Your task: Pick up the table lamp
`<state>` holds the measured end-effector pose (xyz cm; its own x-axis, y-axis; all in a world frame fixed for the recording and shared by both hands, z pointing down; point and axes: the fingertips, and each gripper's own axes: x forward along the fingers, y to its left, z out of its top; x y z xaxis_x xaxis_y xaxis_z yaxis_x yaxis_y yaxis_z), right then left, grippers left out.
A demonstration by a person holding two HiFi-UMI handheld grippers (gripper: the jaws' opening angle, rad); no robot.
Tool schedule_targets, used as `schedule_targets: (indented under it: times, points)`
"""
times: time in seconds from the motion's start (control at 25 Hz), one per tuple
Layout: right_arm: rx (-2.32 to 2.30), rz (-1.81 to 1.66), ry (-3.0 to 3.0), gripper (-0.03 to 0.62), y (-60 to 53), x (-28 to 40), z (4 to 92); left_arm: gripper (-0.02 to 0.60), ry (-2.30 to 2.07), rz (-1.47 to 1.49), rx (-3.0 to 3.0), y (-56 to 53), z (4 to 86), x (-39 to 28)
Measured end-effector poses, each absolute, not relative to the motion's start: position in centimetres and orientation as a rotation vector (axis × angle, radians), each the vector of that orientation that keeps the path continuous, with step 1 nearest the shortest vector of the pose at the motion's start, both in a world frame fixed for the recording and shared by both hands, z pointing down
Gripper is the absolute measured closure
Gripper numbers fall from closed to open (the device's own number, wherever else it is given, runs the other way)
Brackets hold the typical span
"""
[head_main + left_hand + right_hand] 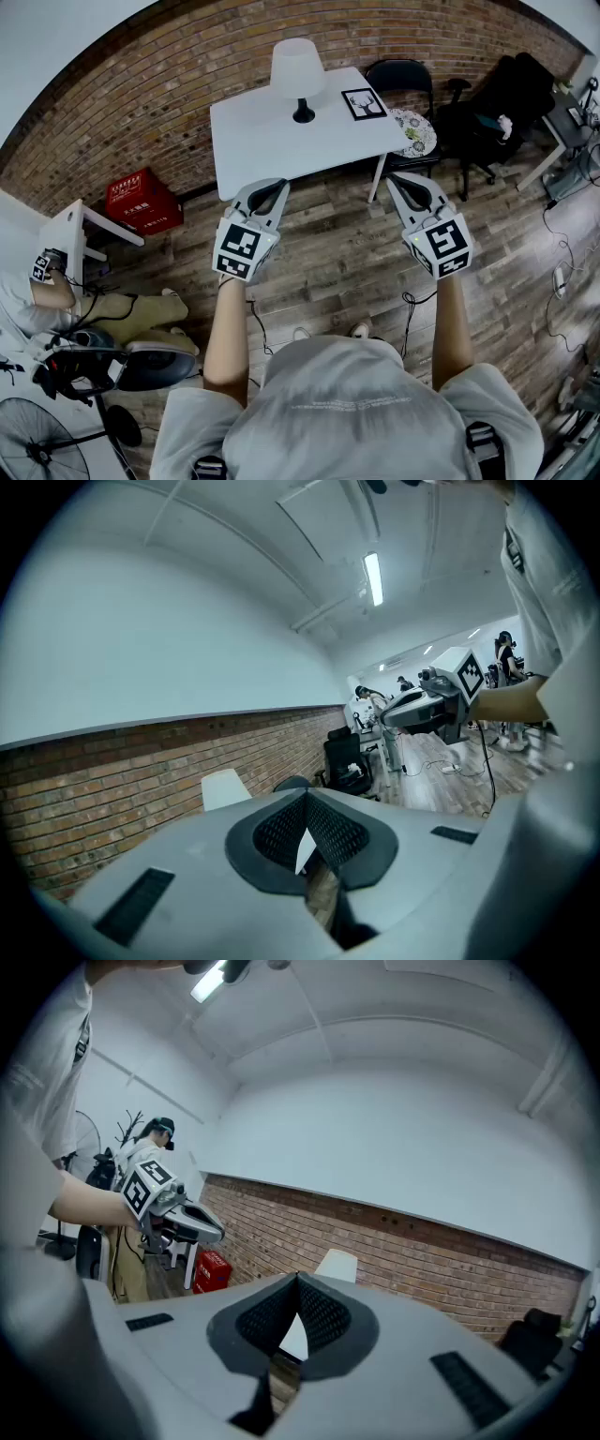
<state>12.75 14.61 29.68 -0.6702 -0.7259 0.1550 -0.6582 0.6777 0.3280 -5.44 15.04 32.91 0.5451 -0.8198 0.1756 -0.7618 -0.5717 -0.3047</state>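
L claw [272,187] is held out w/ tips together and nothing between, short of the white tabletop [267,141]. The table lamp [298,77] stands upright at the tabletop's far edge by the brick wall [141,103], untouched. R claw [405,183] is likewise pinched together and empty, prob. just carried level for the approach.

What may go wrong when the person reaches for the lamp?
The table lamp has a wide shade on a thin stem, so a push may tip it.
The picture frame is close beside it and may get knocked.
The left gripper and right gripper are both shut and must open first.
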Motion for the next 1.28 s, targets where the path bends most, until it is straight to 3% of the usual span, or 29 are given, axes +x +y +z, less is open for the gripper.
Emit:
schedule_targets:
  times: [0.68,1.04,1.16,1.28]
  points:
    - [0.926,-0.315,-2.759,0.594,15.8,21.8,30.7,0.572,1.602,-0.418,-2.52,17.2,33.6,1.4]
    - [1.0,-0.323,-2.714,0.591,7.8,19.4,30.9,0.571,1.62,-0.376,-2.581,9.4,34.7,-1.5]
    - [1.017,-0.321,-2.717,0.57,3.4,16.7,31.6,0.569,1.6,-0.357,-2.612,4.7,36.4,-3.8]
    - [1.028,-0.337,-2.724,0.485,0.1,14.3,31.4,0.53,1.571,-0.315,-2.622,1.2,36.7,-5.7]
